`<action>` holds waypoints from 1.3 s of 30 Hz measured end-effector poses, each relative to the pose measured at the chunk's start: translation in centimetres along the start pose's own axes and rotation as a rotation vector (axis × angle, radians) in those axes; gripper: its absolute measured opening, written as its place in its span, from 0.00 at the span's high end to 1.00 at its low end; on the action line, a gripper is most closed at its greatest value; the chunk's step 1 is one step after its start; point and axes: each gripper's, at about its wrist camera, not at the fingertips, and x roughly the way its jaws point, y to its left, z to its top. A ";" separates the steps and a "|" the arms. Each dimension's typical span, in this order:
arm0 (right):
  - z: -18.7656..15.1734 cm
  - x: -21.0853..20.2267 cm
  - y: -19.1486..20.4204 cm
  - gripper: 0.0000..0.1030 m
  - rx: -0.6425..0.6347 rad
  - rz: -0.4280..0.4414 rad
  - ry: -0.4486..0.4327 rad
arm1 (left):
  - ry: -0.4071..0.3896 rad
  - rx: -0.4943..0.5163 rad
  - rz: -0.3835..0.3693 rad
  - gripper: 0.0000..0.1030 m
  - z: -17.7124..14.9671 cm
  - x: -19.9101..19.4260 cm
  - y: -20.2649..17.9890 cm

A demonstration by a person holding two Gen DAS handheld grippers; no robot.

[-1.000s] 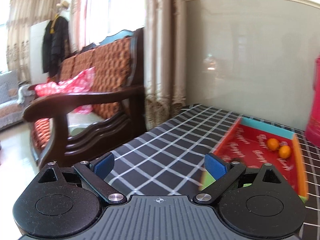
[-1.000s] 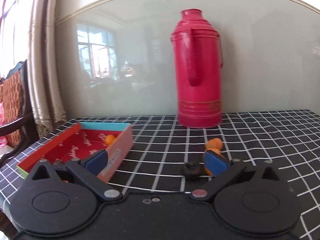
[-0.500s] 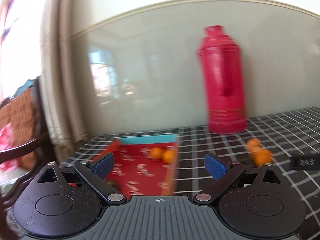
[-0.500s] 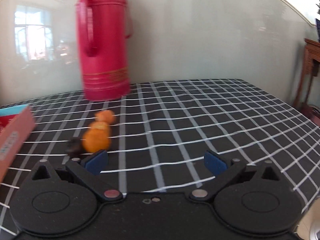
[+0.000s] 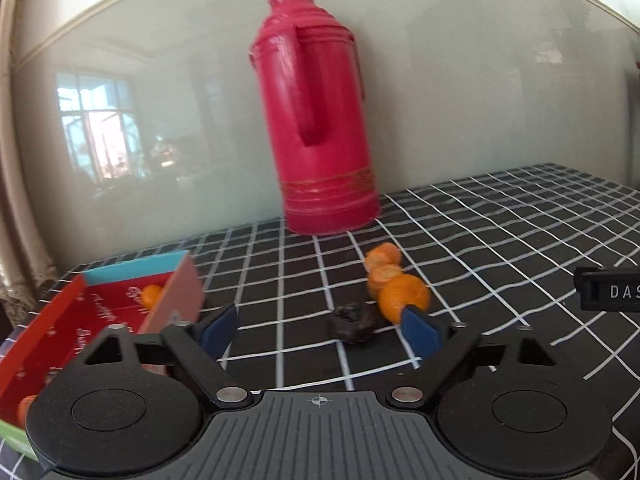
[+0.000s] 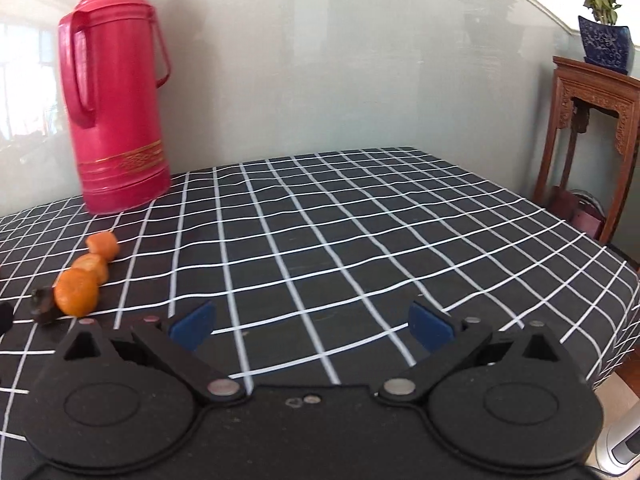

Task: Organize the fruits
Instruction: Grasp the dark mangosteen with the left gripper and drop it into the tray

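Note:
Three small oranges lie in a row on the black checked tablecloth: the nearest [image 5: 403, 297], the middle [image 5: 385, 275] and the far one [image 5: 383, 255]. They also show in the right wrist view [image 6: 77, 291]. A dark shrivelled fruit [image 5: 352, 322] lies beside the nearest orange. A red tray [image 5: 60, 320] at the left holds an orange [image 5: 151, 295]. My left gripper [image 5: 320, 330] is open and empty, just short of the dark fruit. My right gripper [image 6: 312, 326] is open and empty over bare cloth, right of the oranges.
A tall red thermos [image 5: 320, 120] stands by the wall behind the fruit; it also shows in the right wrist view [image 6: 116, 92]. The table's right edge [image 6: 600, 256] drops off near a carved wooden stand [image 6: 592, 136] with a potted plant.
Both grippers have swung to the right. The left view went from the sofa and tray to the thermos and loose oranges. The right view left the tray behind.

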 end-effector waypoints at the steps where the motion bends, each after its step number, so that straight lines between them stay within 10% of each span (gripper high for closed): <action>1: 0.0 0.0 -0.2 0.06 0.003 -0.002 0.000 | 0.012 0.005 -0.014 0.25 0.0 0.5 -0.4; 14: 0.2 0.1 -1.3 0.06 0.027 0.009 -0.009 | 0.097 -0.034 -0.044 0.33 0.6 4.6 -0.9; 24: 0.3 0.3 -1.2 0.06 0.044 0.003 -0.005 | 0.176 -0.093 -0.072 0.63 0.6 6.8 0.1; 36: 0.4 -0.2 -1.3 0.06 0.045 0.034 -0.024 | 0.083 -0.091 0.010 0.67 0.6 4.7 0.2; 39: 0.4 -0.4 -0.8 0.06 0.035 0.054 -0.028 | 0.012 -0.074 0.081 0.84 0.8 3.1 0.6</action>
